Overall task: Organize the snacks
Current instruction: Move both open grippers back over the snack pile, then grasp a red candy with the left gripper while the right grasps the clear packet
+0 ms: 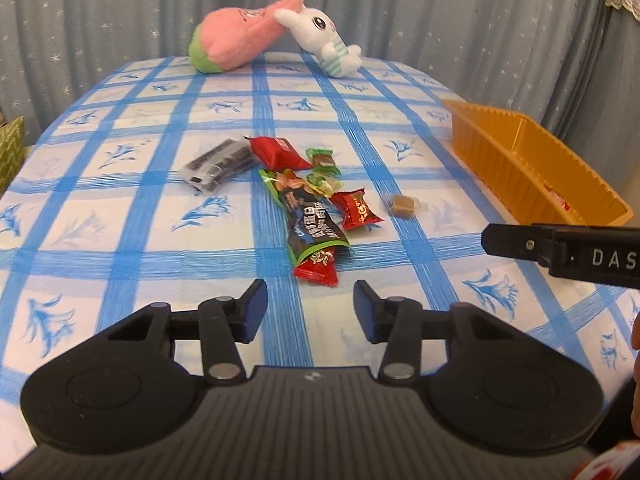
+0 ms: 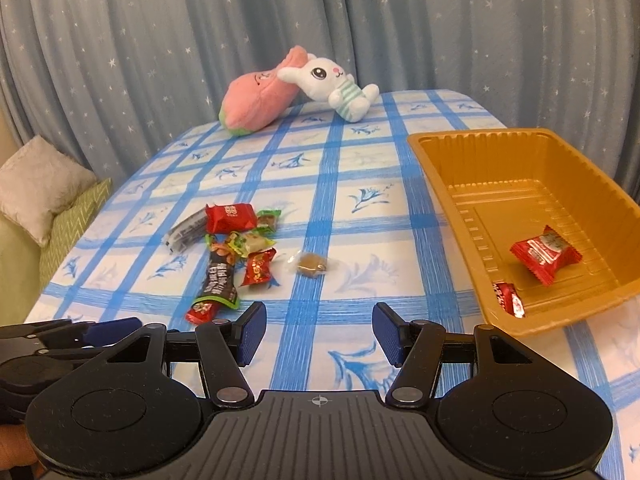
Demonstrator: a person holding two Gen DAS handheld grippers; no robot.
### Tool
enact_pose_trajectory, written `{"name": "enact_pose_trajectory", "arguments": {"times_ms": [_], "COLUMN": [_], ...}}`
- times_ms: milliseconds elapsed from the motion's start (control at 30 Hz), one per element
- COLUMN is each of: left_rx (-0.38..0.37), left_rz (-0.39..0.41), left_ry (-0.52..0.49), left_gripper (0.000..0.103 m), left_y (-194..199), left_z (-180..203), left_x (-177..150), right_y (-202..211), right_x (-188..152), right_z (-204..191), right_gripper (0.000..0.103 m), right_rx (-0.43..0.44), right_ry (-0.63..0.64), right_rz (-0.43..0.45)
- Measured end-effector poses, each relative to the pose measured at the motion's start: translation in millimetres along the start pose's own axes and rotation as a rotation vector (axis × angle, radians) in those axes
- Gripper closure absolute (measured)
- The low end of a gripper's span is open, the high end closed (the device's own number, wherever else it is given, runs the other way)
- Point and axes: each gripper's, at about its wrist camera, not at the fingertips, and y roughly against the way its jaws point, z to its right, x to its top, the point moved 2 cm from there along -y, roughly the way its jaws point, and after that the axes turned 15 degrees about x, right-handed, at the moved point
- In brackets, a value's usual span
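A pile of wrapped snacks lies mid-table: a long dark and green packet, red packets, a red candy, a green-wrapped candy and a black packet. A brown candy in clear wrap lies apart, to the right. My left gripper hangs open just short of the nearest red packet, with nothing between its fingers. My right gripper is open and empty over the cloth, left of the orange tray. The tray holds two red packets.
A pink plush and a white rabbit plush lie at the table's far edge, against a starred curtain. A cushion rests on a green seat left of the table. The tray sits at the table's right edge.
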Motion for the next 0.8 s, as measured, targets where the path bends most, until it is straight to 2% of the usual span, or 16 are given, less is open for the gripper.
{"name": "enact_pose_trajectory", "arguments": {"times_ms": [233,400,467,800], "left_rx": [-0.008,-0.005,0.001,0.006], "left_rz": [-0.015,0.011,0.013,-0.011], "left_ry": [-0.024,-0.019,-0.025,-0.053], "left_gripper": [0.068,0.070,0.078,0.080], "left_y": [-28,-38,-40,-15], "left_z": [8,11,13,13], "left_x": [4,9,11,-9], "right_y": [-21,-32,-37,-37], "right_x": [5,5,5,7], "right_z": [12,19,20,23], "right_gripper": [0.044,0.044,0.044,0.044], "right_rx": [0.005,0.010,0.011,0.007], "right_ry": [-0.013,-0.025,-0.029,-0.035], "right_rz": [-0.018,-0.031,-0.033,-0.026]}}
